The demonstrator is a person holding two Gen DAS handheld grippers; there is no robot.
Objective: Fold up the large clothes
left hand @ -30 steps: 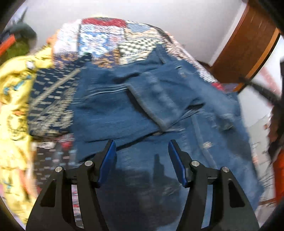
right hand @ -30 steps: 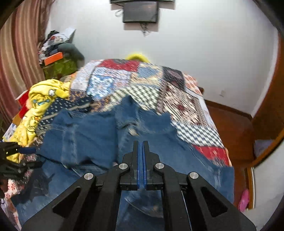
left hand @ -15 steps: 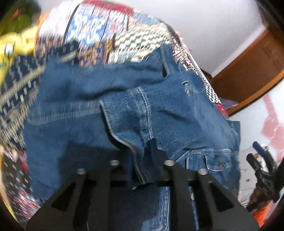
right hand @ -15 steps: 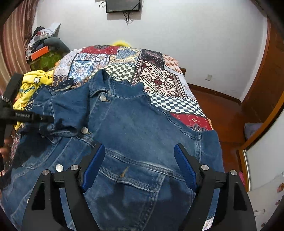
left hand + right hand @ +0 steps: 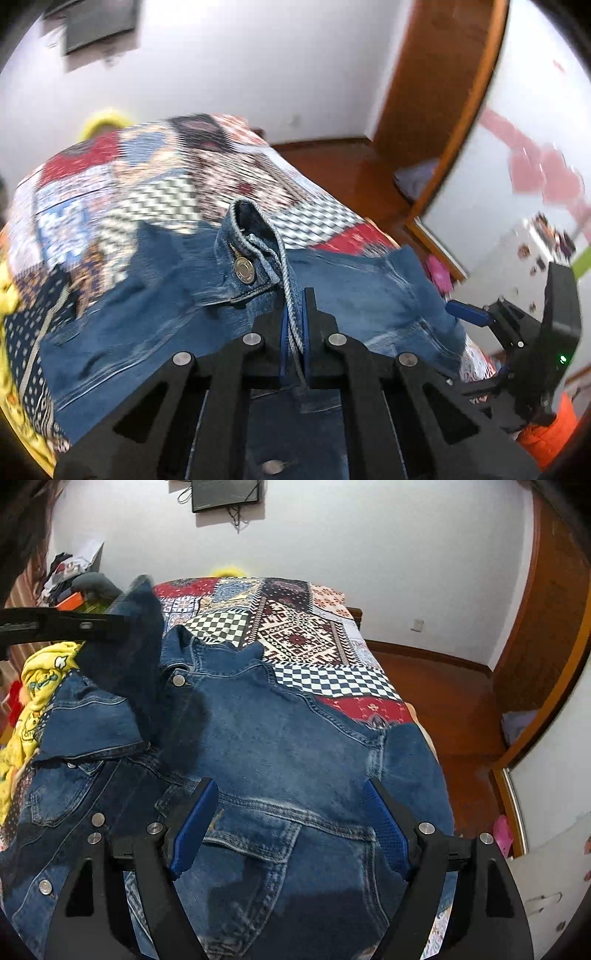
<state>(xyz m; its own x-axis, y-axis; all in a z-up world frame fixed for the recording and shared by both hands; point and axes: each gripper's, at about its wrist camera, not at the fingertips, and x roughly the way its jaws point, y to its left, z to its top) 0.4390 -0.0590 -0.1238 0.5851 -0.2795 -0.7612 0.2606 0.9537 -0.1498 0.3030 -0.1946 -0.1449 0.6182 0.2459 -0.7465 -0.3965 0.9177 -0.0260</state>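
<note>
A blue denim jacket (image 5: 288,746) lies spread front-up on the patchwork bed (image 5: 295,627). My left gripper (image 5: 293,332) is shut on the jacket's sleeve cuff (image 5: 255,243), the one with a metal button, and holds it lifted above the jacket. In the right wrist view the left gripper (image 5: 122,626) shows at the upper left with the raised sleeve (image 5: 133,657) hanging from it. My right gripper (image 5: 288,819) is open and empty, low over the jacket's chest pocket (image 5: 258,834). It also shows at the right edge of the left wrist view (image 5: 476,328).
Yellow clothes (image 5: 33,698) lie on the bed's left side. A heap of things (image 5: 74,576) stands at the back left. A wooden door frame (image 5: 543,664) and bare wooden floor (image 5: 454,690) are to the right of the bed. A screen (image 5: 225,493) hangs on the wall.
My left gripper closed on the sleeve cuff and lifted it up off the jacket. My right gripper opened half a second before and has stayed open over the jacket's front.
</note>
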